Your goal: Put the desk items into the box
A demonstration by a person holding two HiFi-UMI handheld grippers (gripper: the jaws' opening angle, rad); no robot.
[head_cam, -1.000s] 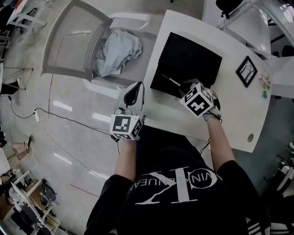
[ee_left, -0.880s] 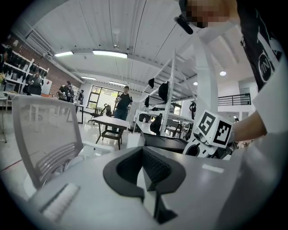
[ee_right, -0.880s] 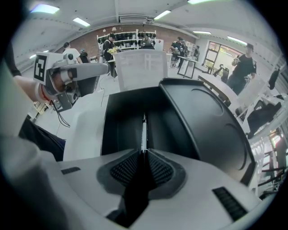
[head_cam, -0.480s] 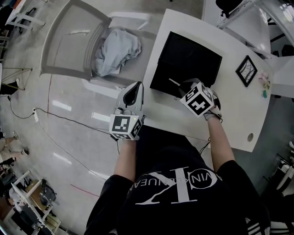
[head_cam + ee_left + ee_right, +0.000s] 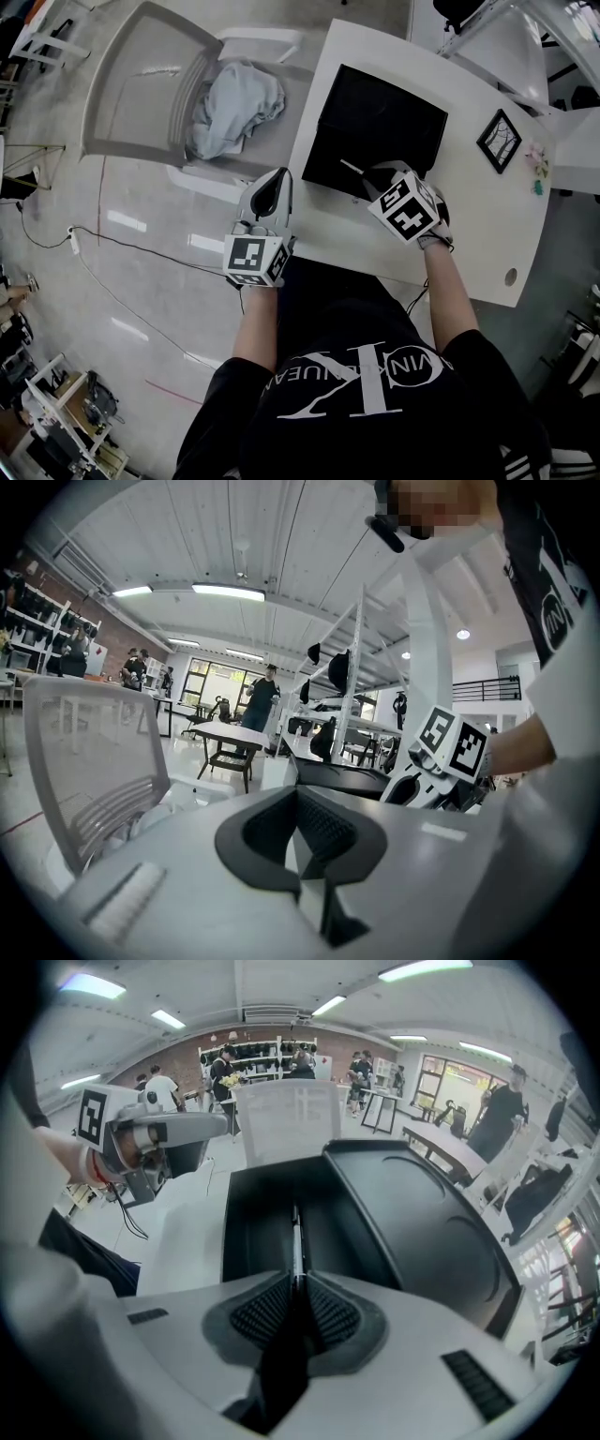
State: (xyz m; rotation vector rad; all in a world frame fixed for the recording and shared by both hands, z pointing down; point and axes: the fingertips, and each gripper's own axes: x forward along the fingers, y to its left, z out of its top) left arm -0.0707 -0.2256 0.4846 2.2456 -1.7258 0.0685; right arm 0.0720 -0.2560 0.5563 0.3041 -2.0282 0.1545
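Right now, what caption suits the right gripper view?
Right gripper shut on a thin white pen, held over the open black box.

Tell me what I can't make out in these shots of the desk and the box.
Small things at the desk's far right edge, head view: too small to name.
Framed picture, head view: its image is too small to read.
Pen in the right claw, right gripper view: rear end hidden by the shut claw itself.
Black box, head view: its dark inside shows no detail, so other contents can't be told.

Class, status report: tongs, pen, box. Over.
Right tongs shut on pen, over black box. Left tongs shut, empty, beside desk. Nothing blocking.
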